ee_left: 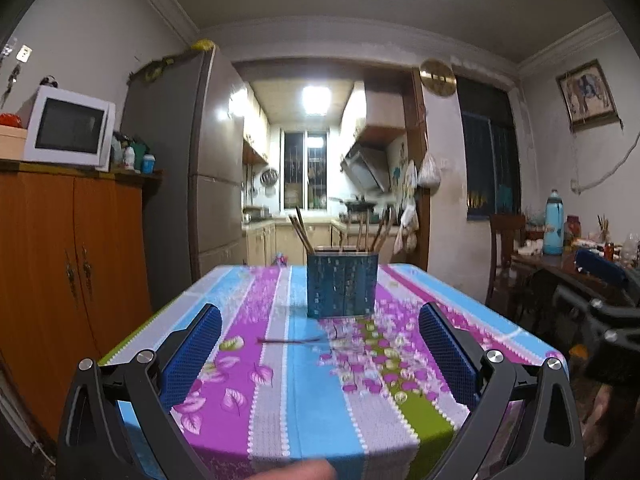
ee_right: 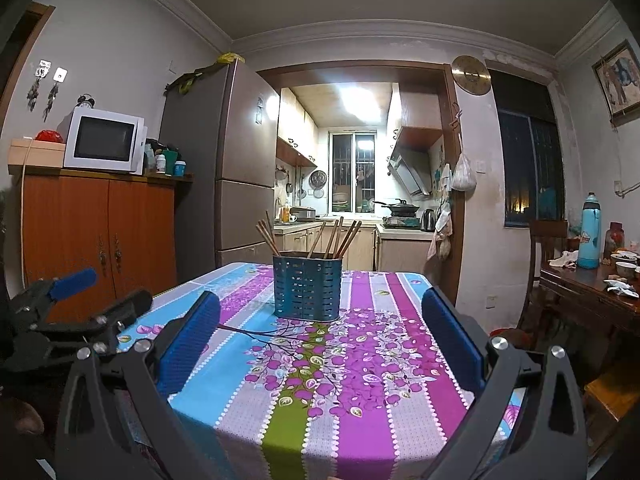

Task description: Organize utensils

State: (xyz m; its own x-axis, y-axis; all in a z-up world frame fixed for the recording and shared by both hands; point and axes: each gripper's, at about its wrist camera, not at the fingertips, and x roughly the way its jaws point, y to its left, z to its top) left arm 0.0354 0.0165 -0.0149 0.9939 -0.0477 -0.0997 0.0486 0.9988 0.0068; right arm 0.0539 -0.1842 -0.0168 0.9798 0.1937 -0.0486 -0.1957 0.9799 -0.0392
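Observation:
A blue perforated utensil holder stands on the striped floral tablecloth, with several wooden chopsticks upright in it. It also shows in the right wrist view. One thin dark chopstick lies flat on the cloth in front of the holder; in the right wrist view this chopstick lies near the left finger. My left gripper is open and empty over the table's near half. My right gripper is open and empty, beside the left gripper.
An orange wooden cabinet with a white microwave stands left of the table, a grey fridge behind it. A dark side table with a blue flask and bowls stands at the right.

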